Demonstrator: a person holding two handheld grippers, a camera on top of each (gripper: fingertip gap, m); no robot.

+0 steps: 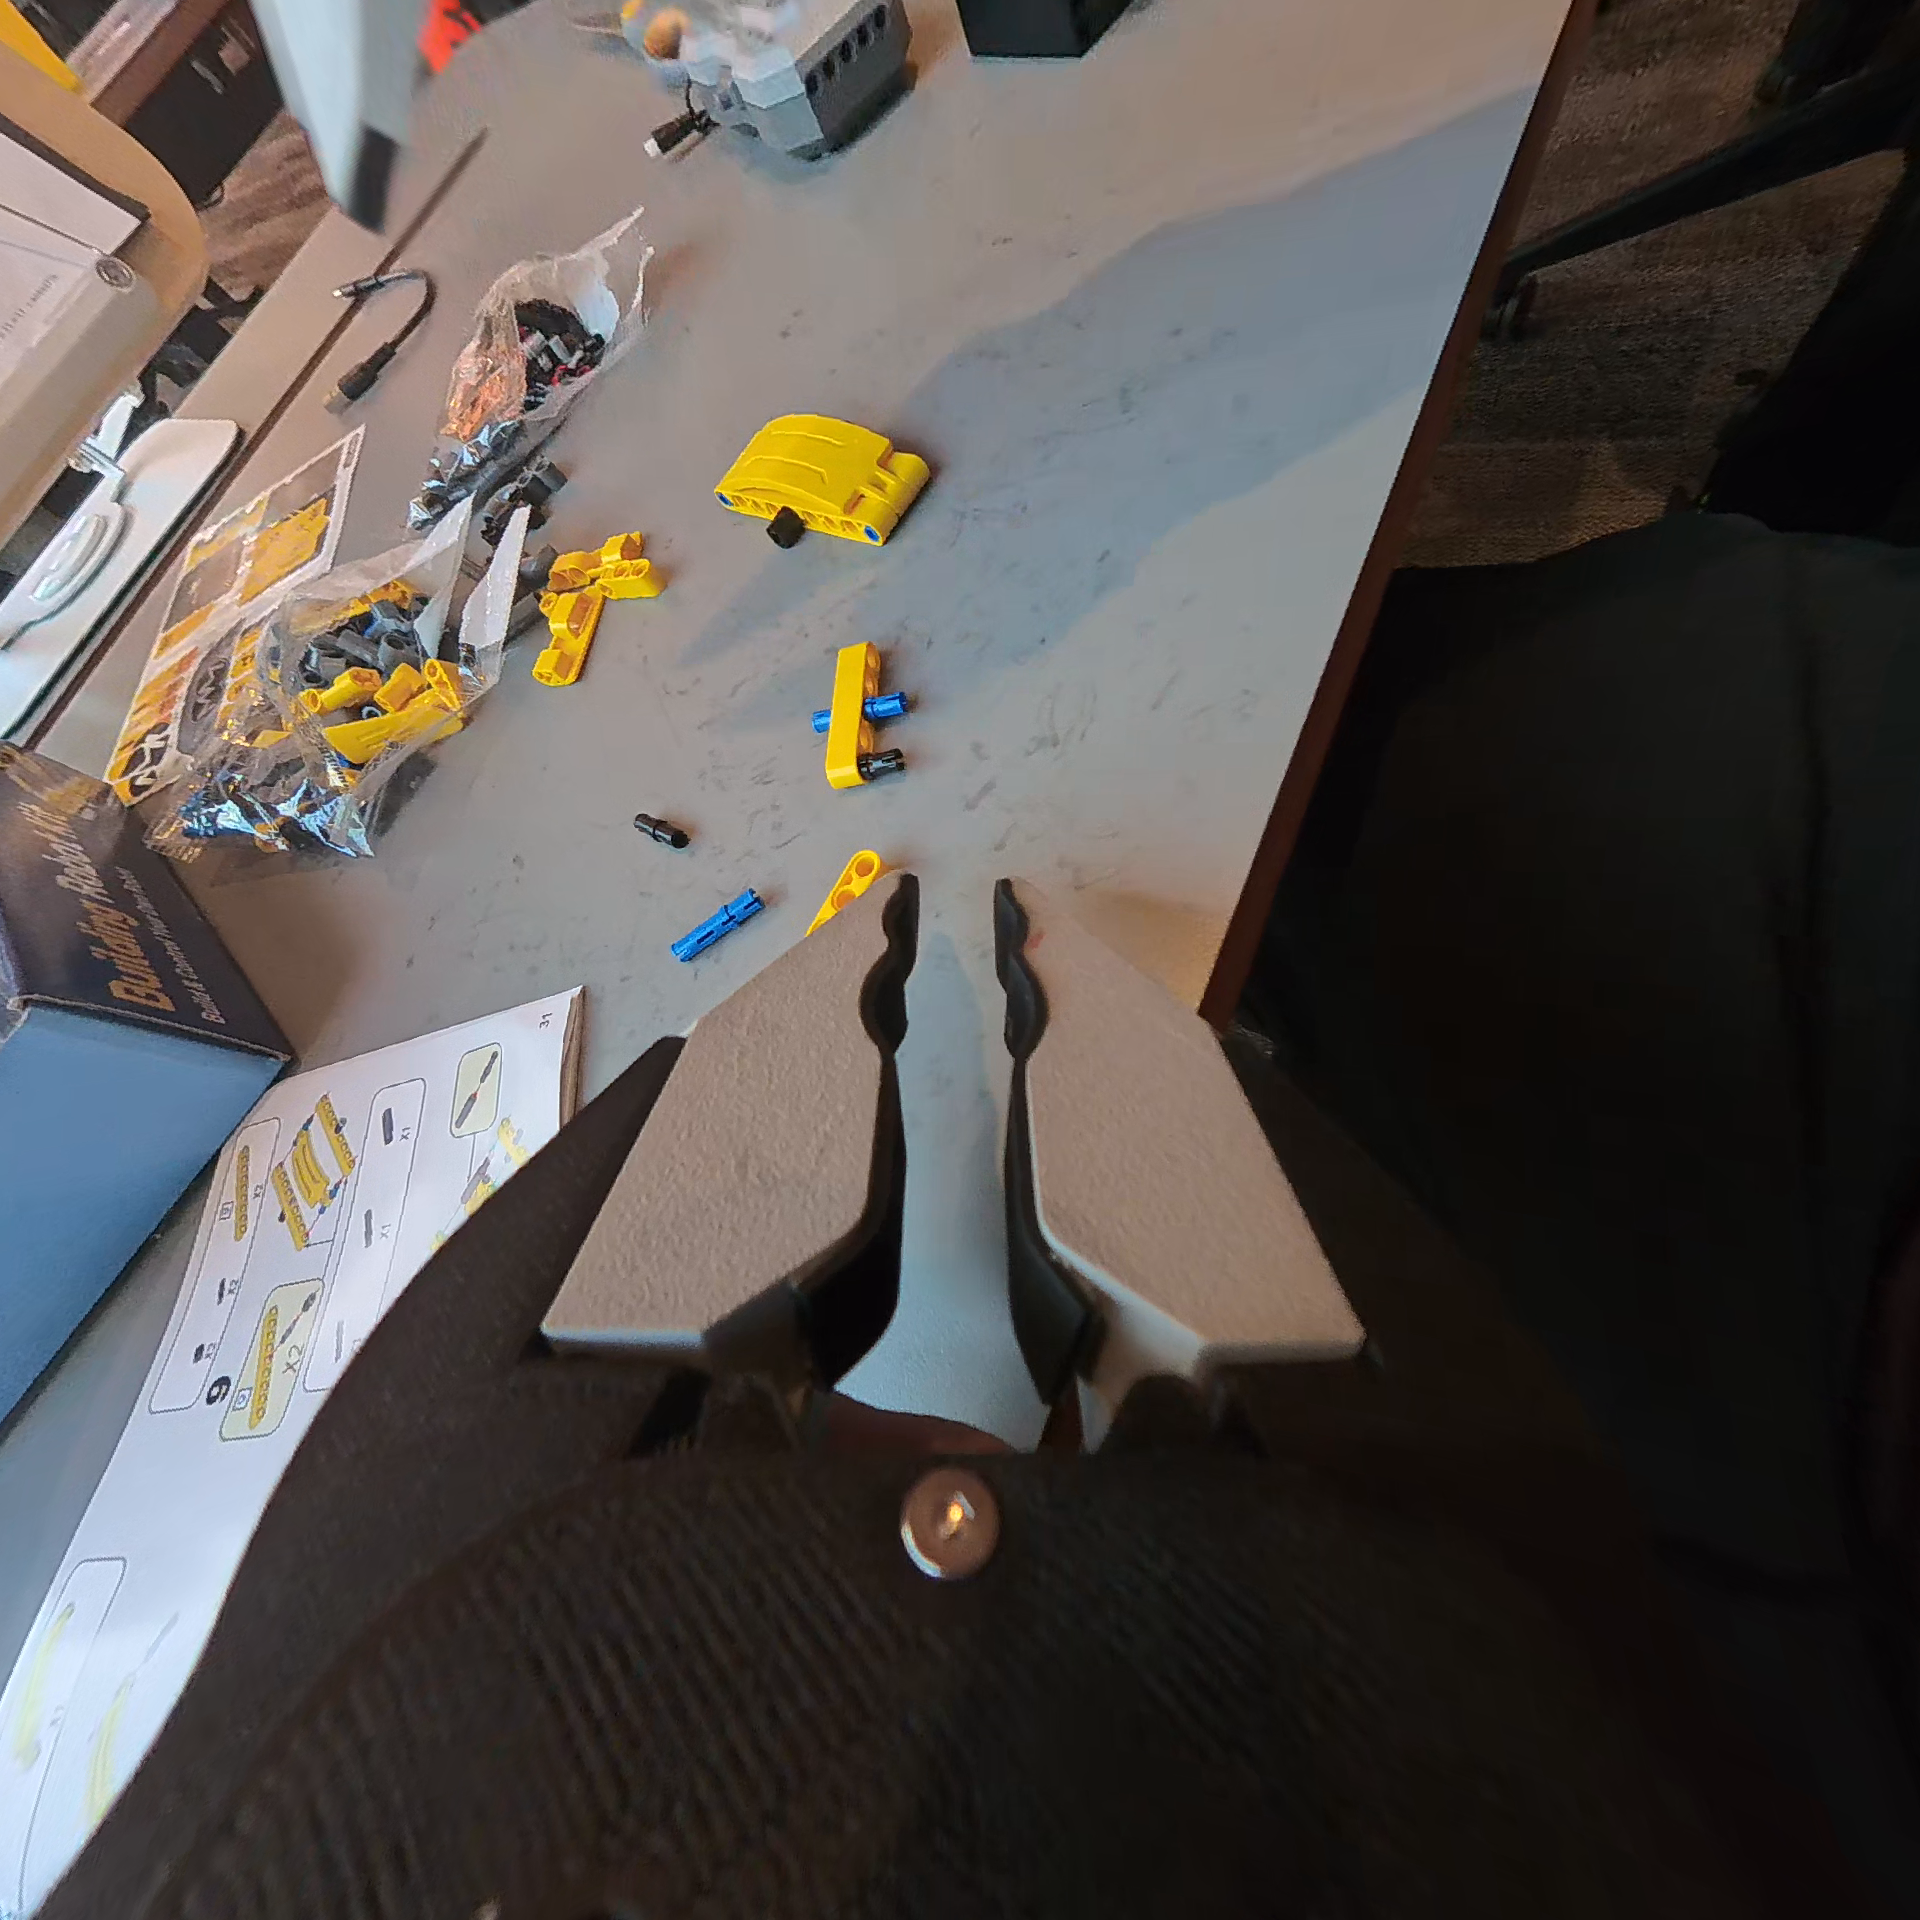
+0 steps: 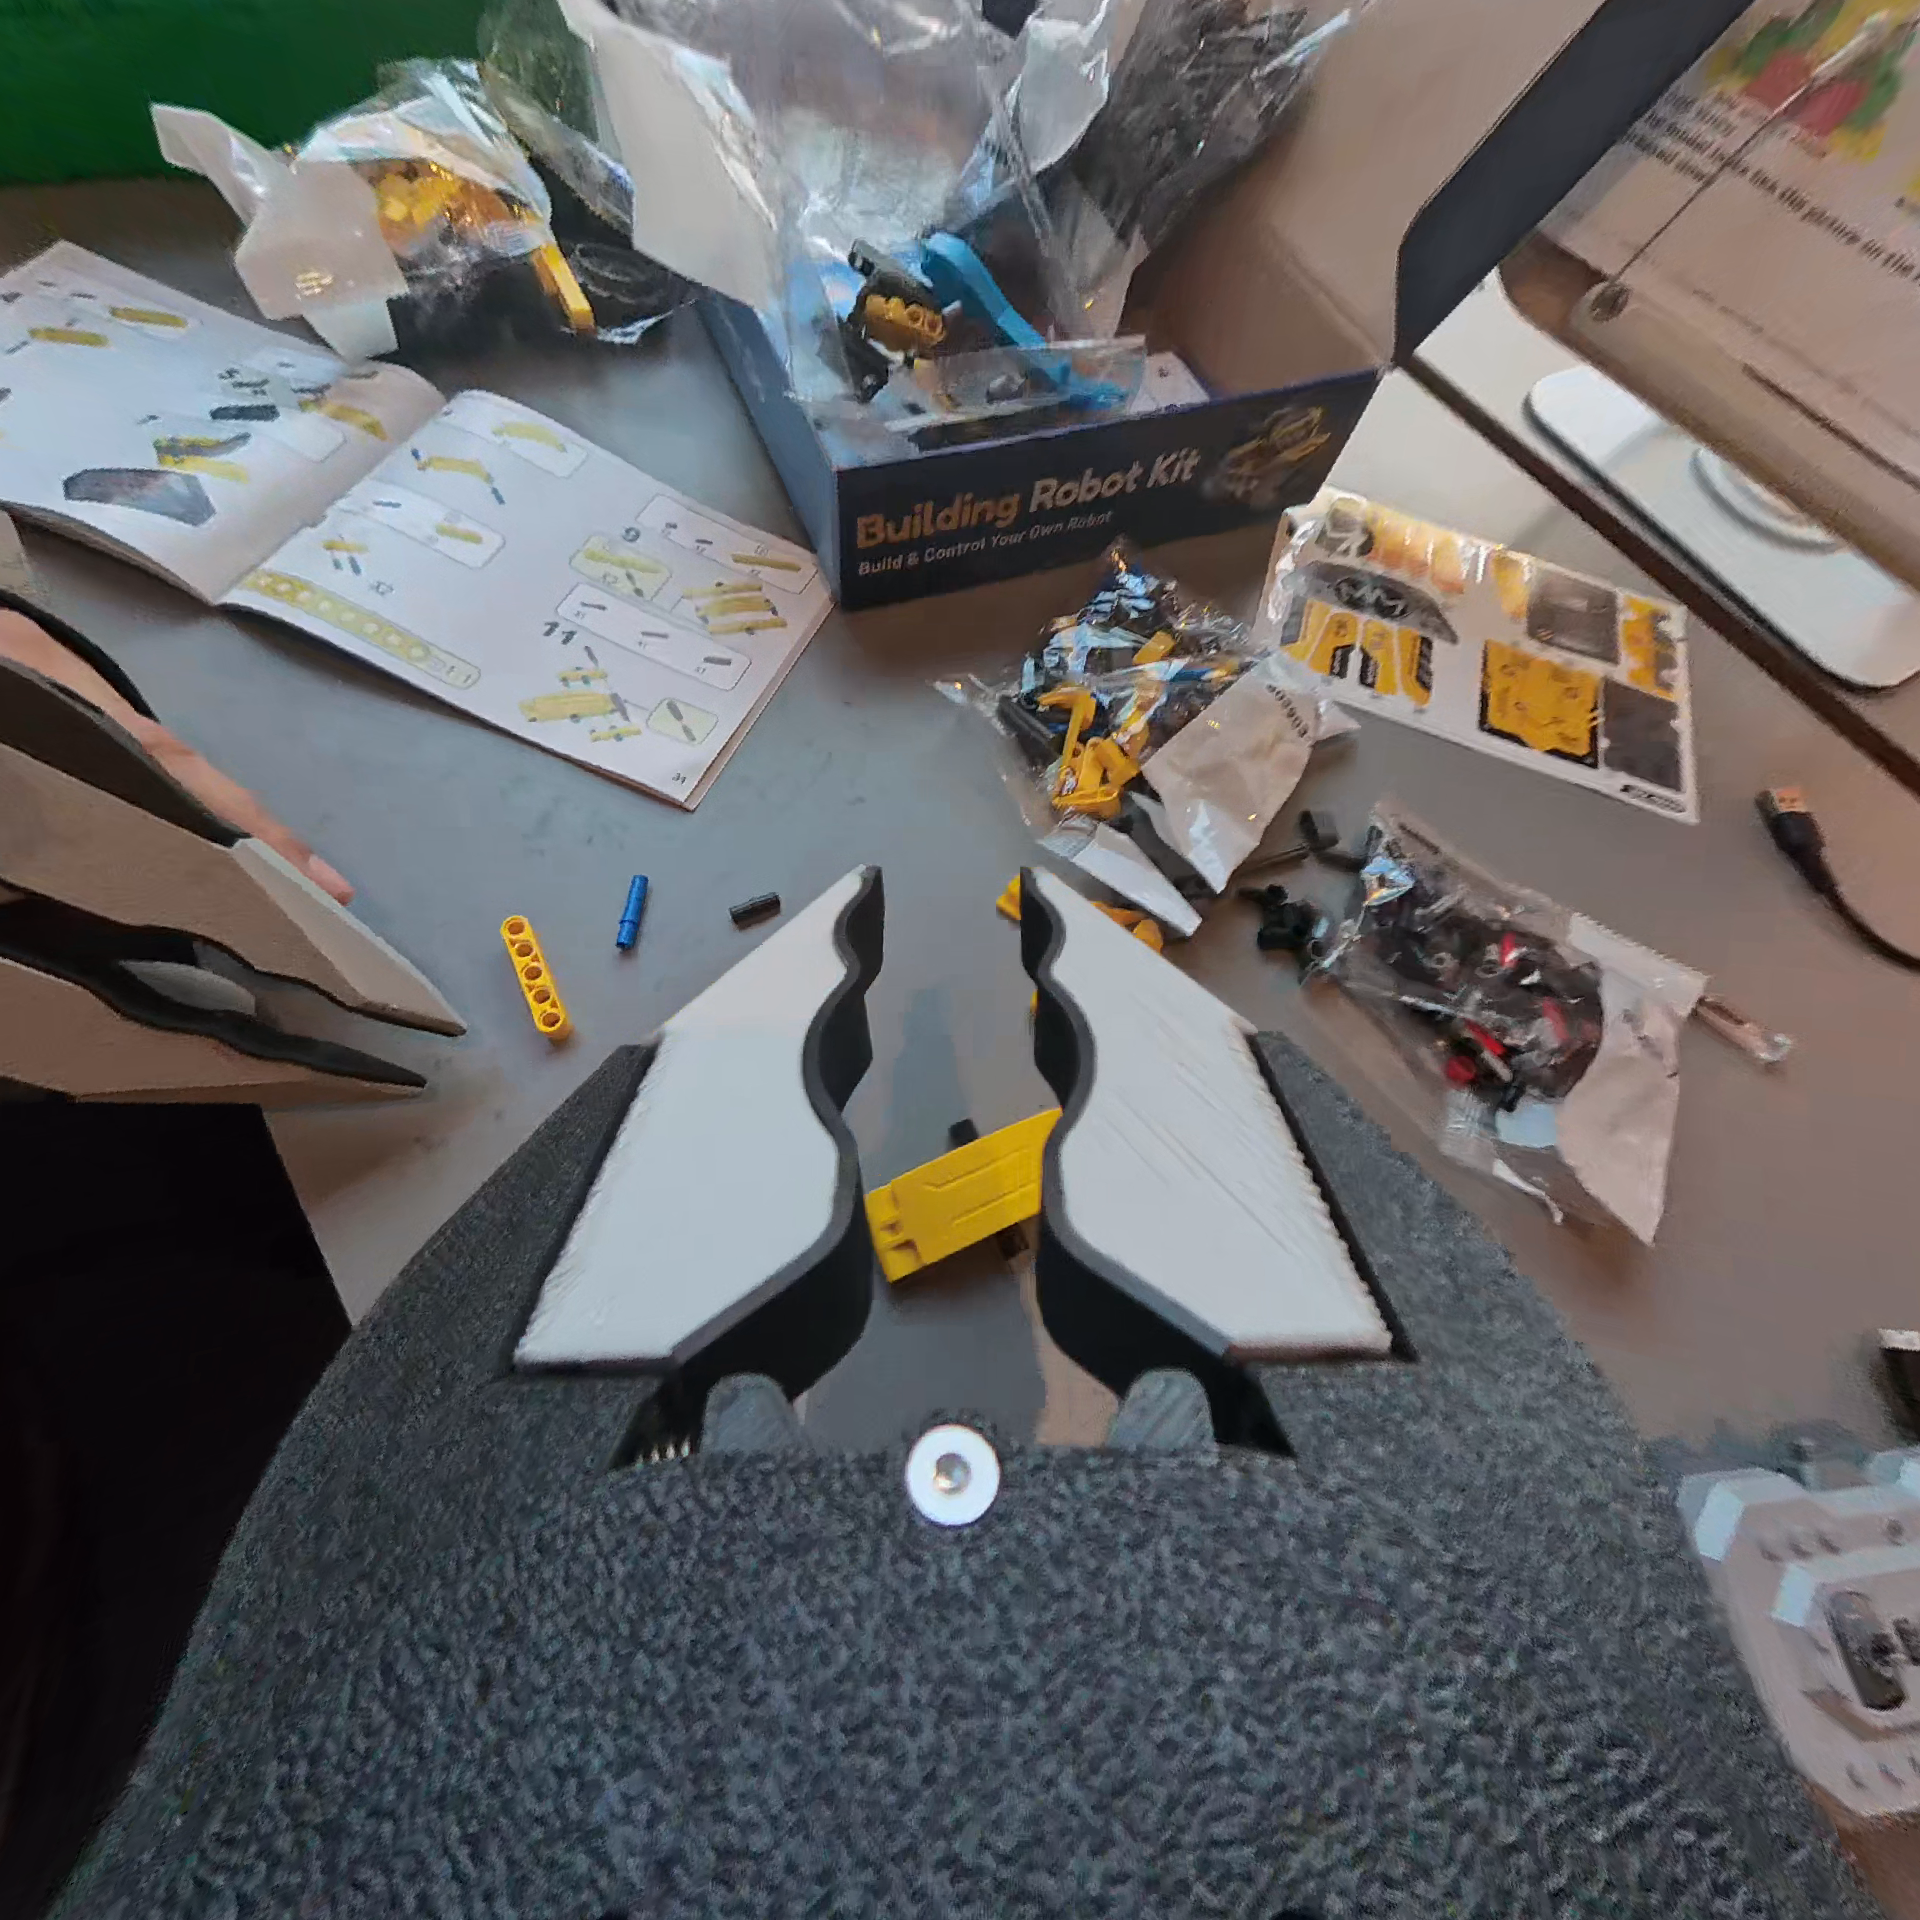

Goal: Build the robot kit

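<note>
My left gripper (image 1: 954,891) is narrowly open and empty, low over the grey table (image 1: 1091,436) near its front edge. A yellow beam (image 1: 854,878) lies partly hidden behind its left finger, with a blue pin (image 1: 717,923) and a black pin (image 1: 662,831) close by. Farther off lie a yellow beam with blue and black pins (image 1: 854,715) and a yellow curved panel (image 1: 821,480). My right gripper (image 2: 951,883) is open and empty, hovering above that yellow panel (image 2: 966,1195), which shows between its fingers. The left gripper (image 2: 436,1049) shows at the left edge.
An open instruction booklet (image 2: 468,582), a dark kit box (image 2: 1091,509) stuffed with bags, several clear bags of parts (image 2: 1132,717), a sticker sheet (image 2: 1486,644) and a black cable (image 2: 1797,831) crowd the far side. A grey hub (image 1: 790,73) sits at the back. A dark chair (image 1: 1610,935) stands beside the table. About 15 cm separates my left fingertips from my right. It is some 9 cm from my left tips to the black pin (image 1: 662,831). My right wrist view (image 2: 753,908) looks at it from another angle.
</note>
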